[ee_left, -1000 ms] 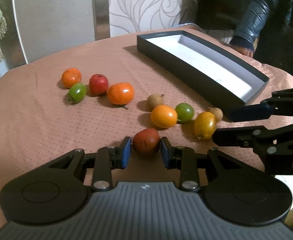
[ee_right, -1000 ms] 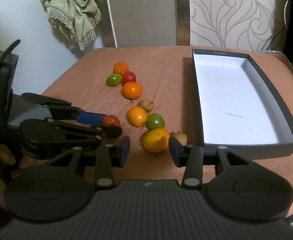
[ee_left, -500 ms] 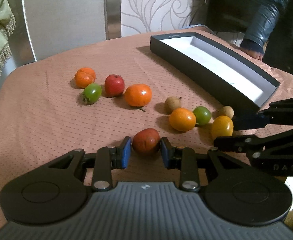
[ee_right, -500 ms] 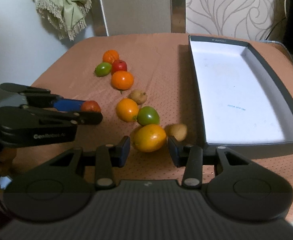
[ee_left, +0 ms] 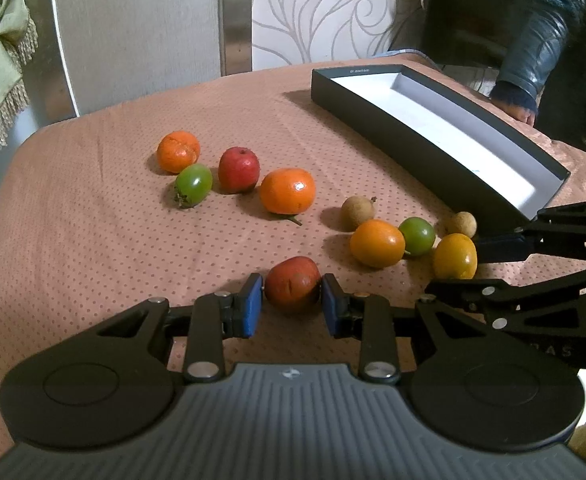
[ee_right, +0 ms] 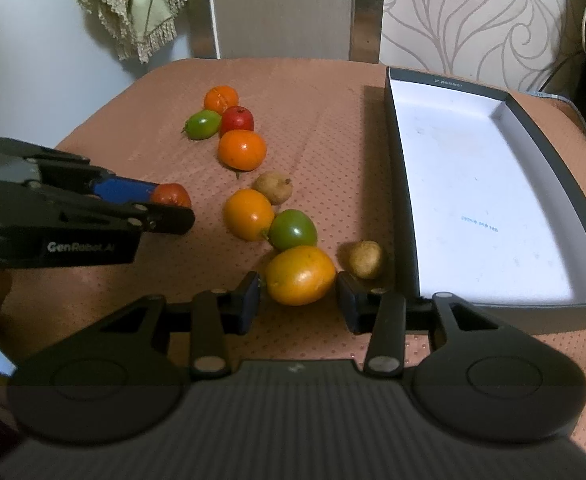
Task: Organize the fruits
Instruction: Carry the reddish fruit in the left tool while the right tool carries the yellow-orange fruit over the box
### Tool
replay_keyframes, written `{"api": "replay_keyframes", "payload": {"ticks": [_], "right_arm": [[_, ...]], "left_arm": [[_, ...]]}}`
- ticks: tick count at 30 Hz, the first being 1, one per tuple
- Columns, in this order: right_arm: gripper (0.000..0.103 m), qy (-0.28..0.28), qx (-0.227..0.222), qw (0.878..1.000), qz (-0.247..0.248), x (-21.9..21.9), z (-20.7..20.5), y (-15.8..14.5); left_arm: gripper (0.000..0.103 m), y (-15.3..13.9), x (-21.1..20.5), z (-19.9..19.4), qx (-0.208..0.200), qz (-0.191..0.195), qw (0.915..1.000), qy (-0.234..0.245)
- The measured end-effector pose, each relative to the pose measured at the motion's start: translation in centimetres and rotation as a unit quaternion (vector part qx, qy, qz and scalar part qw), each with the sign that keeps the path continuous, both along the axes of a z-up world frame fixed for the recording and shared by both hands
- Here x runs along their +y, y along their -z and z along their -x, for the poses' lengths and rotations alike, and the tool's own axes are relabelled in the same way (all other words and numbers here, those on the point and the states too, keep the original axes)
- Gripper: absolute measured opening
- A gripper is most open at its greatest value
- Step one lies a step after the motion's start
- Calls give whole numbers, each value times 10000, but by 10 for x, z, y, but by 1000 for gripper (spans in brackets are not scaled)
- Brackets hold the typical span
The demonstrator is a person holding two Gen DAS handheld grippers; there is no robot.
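My left gripper (ee_left: 291, 307) is shut on a dark red fruit (ee_left: 292, 284), which also shows in the right wrist view (ee_right: 171, 195). My right gripper (ee_right: 297, 300) stands open around a yellow-orange fruit (ee_right: 300, 275), with a small gap at each pad; that fruit also shows in the left wrist view (ee_left: 454, 256). Several more fruits lie loose on the cloth: oranges (ee_right: 241, 149), green ones (ee_right: 293, 229), a red one (ee_right: 236, 119) and two small brown ones (ee_right: 365, 258). The dark box (ee_right: 509, 304) with a white floor lies empty at the right.
The table has a brown dotted cloth (ee_left: 93, 220) with rounded edges. A chair back (ee_right: 281, 8) stands behind it and a green fringed cloth (ee_right: 133, 4) hangs at the back left. A person's dark sleeve (ee_left: 533, 52) rests beyond the box.
My right gripper has moved forward until the yellow-orange fruit sits between its pads. My left gripper has kept its hold on the dark red fruit and swung slightly right.
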State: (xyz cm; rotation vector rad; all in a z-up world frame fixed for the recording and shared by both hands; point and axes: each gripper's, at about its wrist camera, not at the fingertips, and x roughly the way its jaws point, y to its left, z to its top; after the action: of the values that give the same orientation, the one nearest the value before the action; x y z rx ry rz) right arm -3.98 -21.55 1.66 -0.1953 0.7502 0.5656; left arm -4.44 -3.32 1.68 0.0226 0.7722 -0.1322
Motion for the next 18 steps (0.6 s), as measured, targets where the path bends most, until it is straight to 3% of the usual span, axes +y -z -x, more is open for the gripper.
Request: {"api": "replay_keyframes", "payload": {"ticks": [9, 18], "right_arm": [[43, -208, -136, 9996, 128, 4, 3, -1], [43, -352, -173, 9992, -73, -6, 9, -15]], "left_arm": [[37, 1, 0, -2, 4, 4, 10000, -40], [37, 2, 0, -5, -16, 57, 9998, -169]]}}
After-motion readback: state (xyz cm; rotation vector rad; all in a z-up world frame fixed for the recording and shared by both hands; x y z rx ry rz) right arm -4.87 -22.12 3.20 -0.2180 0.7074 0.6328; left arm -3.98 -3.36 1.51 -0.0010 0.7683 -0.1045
